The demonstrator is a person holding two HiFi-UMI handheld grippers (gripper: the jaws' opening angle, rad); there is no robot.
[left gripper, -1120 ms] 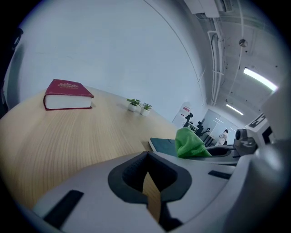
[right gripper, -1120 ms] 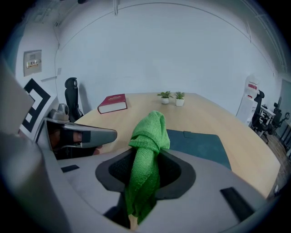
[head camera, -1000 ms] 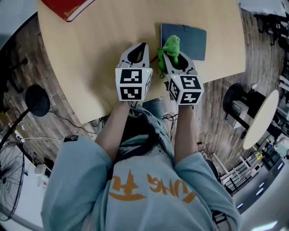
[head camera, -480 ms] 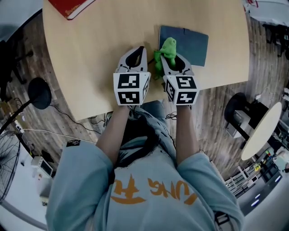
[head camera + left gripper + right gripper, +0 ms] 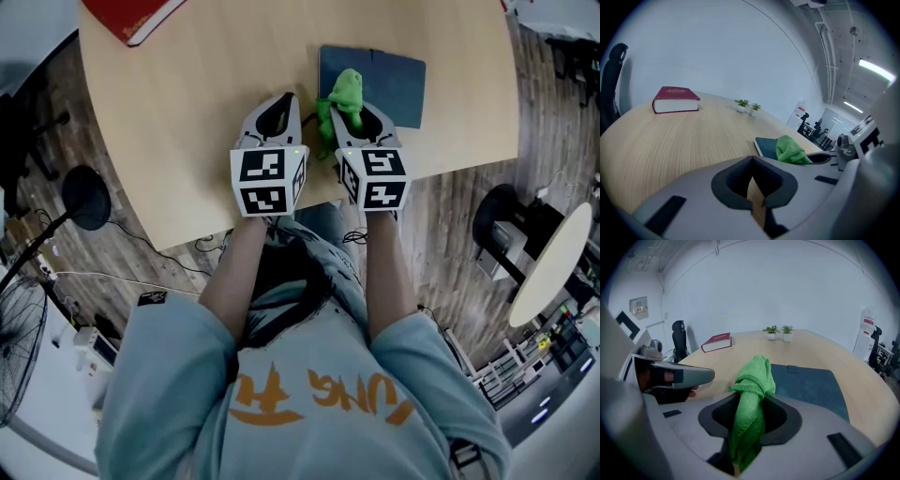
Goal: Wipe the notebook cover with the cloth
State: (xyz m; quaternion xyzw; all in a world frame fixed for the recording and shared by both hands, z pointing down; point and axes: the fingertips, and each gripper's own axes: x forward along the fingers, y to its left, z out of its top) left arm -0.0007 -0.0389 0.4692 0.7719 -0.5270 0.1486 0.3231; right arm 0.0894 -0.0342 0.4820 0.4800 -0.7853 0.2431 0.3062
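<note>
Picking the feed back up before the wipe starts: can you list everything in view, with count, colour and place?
light wooden table: one, tan, carries everything below
dark teal rectangular notebook: one, flat on the table's near right
bright green crumpled cloth: one, bunched by the notebook's near left part
red hardcover book: one, far left of the table
small potted plants: two, green in white pots, far table edge
black office chair: one, beyond the table
left gripper: one, grey, shut and empty, over bare table left of the notebook
right gripper: one, grey, shut on the cloth
person's forearms: two, bare, below light blue sleeves
</note>
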